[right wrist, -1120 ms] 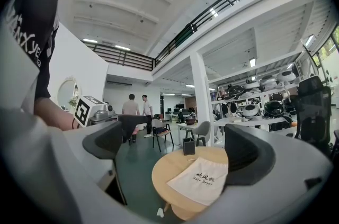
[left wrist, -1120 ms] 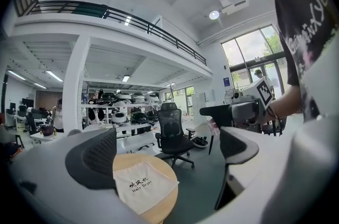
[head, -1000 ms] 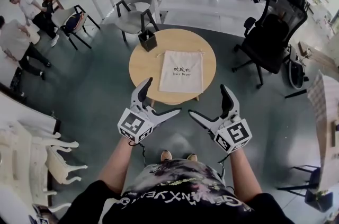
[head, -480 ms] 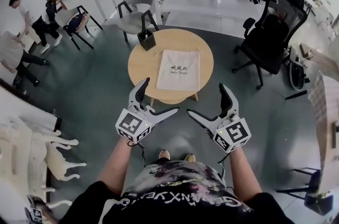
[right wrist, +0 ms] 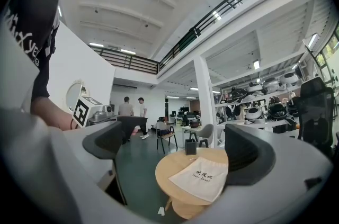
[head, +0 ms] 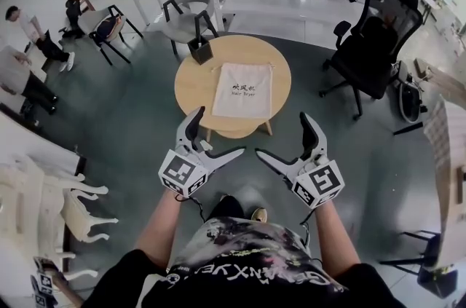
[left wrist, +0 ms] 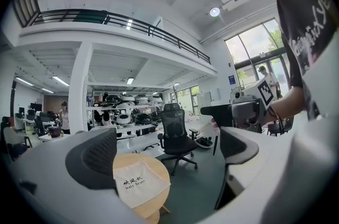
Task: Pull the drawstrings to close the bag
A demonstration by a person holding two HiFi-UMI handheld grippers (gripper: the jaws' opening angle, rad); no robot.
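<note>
While both grippers hang in the air in front of the person's chest, the cream bag (head: 244,89) lies flat on the round wooden counter (head: 191,87), well apart from them, with nothing touching it. Its printed side faces up, and thin drawstrings (head: 271,68) show at the corners of its far edge. Whether the mouth is gathered cannot be told from here.

The left gripper (head: 220,132) is released: in the left gripper view its 2 fingers (left wrist: 98,157) stand wide apart with only the distant counter and floor between them. The right gripper (head: 280,134) is likewise spread, and in the right gripper view its dark ribbed fingers (right wrist: 246,157) frame the counter and bag from afar and grasp nothing. In the head view the 2 grippers sit side by side, tips angled toward each other, near but not touching.

A small black box (head: 202,50) stands upright on the counter's far left edge, beside the bag but apart from it. A black office chair (head: 375,44) stands right of the counter, and a grey chair (head: 191,8) stands beyond it.
</note>
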